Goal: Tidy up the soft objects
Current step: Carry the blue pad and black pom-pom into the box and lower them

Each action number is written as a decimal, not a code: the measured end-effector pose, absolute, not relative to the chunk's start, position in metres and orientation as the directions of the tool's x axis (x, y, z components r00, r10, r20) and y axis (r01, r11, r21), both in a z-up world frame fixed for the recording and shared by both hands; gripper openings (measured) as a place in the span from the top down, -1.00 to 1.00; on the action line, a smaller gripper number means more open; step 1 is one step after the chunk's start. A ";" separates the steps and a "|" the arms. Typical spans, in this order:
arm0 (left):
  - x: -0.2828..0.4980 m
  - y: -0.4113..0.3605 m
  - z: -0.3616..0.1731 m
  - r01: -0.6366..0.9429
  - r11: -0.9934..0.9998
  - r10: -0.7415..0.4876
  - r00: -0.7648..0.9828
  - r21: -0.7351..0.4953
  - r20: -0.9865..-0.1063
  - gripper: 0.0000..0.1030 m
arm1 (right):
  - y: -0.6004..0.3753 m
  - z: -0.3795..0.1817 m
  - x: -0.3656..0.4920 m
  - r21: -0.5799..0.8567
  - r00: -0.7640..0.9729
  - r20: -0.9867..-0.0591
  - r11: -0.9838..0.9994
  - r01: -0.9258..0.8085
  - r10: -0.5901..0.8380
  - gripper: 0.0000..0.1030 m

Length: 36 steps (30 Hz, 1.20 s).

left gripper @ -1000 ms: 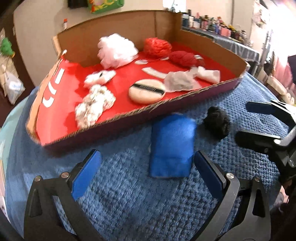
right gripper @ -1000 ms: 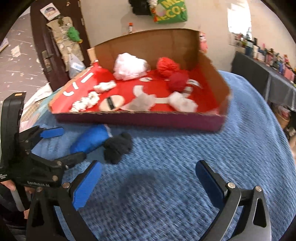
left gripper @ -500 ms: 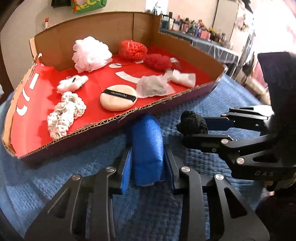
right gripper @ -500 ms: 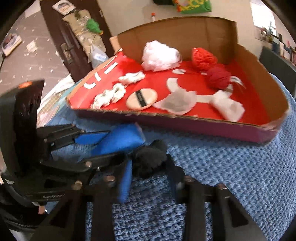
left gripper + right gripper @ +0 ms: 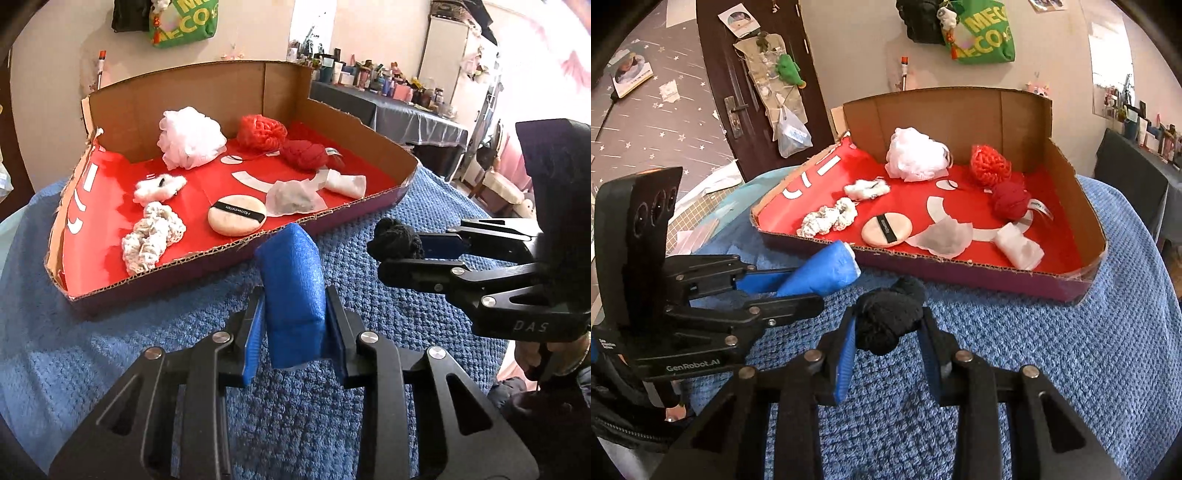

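My left gripper [image 5: 293,325] is shut on a blue sponge [image 5: 293,291] and holds it just above the blue blanket, in front of the cardboard tray [image 5: 207,254]. It also shows in the right wrist view [image 5: 823,273]. My right gripper [image 5: 888,332] is shut on a black yarn ball [image 5: 890,317], to the right of the sponge; the ball shows in the left wrist view [image 5: 397,238] too. The red-lined tray [image 5: 960,273] holds several soft things: a white pouf [image 5: 190,136], a beige powder puff [image 5: 236,214], red yarn [image 5: 304,153] and a white crochet piece [image 5: 153,236].
A blue knit blanket [image 5: 1071,369] covers the round table. The tray has tall cardboard walls at the back and right, and a low front lip. A dark door [image 5: 757,74] stands at the left, and a cluttered counter [image 5: 388,103] at the back right.
Both grippers were open above the blanket; they have closed, the left on the blue sponge and the right on the black yarn ball, and lifted them slightly toward the tray.
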<state>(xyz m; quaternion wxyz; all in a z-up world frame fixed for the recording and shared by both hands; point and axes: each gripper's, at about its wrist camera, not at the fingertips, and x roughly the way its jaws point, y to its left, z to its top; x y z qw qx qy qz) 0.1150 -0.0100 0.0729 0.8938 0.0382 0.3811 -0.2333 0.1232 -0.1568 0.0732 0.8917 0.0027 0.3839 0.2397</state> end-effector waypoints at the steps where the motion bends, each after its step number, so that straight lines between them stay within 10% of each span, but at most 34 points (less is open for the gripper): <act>1: 0.114 -0.009 0.073 0.445 0.889 -0.387 0.600 -0.110 -0.701 0.44 | -0.157 0.073 0.122 0.189 0.590 -0.684 0.885 -0.424 0.429 0.32; 21: 0.144 -0.004 0.112 0.473 0.876 -0.418 0.637 -0.100 -0.648 0.44 | -0.163 0.095 0.139 0.229 0.591 -0.646 0.861 -0.454 0.483 0.32; 36: 0.284 -0.024 0.096 0.442 0.897 -0.285 0.565 -0.007 -0.774 0.44 | -0.148 0.090 0.288 0.137 0.518 -0.764 0.881 -0.452 0.385 0.32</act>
